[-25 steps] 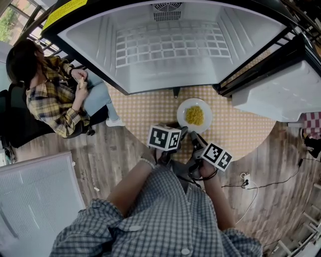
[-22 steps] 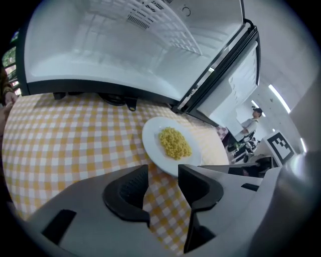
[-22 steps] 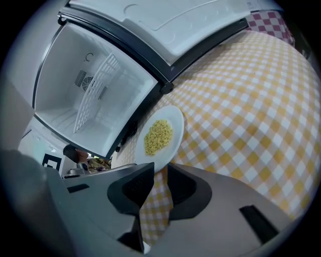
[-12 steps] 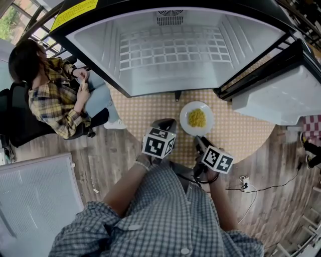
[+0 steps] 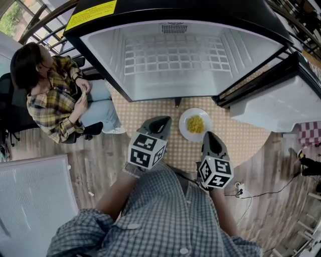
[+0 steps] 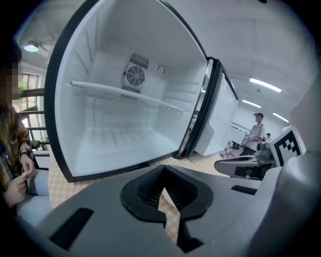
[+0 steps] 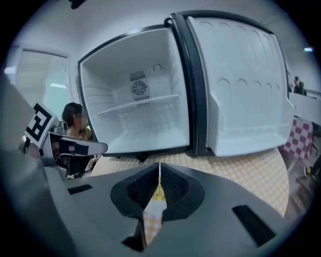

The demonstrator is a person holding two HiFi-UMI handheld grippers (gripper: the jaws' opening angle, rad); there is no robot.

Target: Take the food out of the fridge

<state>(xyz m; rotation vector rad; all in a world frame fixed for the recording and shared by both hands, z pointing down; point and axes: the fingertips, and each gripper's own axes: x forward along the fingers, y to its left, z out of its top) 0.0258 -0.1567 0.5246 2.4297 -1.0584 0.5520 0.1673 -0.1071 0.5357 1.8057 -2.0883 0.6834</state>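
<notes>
Compared to a second ago, my left gripper (image 5: 159, 121) and right gripper (image 5: 211, 136) are up off the plate (image 5: 186, 132), both shut empty (right just closing), and the food (image 5: 195, 124) sits on the table (image 5: 241, 136) outside the fridge (image 5: 175, 60).

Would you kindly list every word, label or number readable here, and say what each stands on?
Yellow label on the fridge top: print too small to read.
Cubes on the left gripper and right gripper: square markers only, no words.
Nothing else bears text.
</notes>
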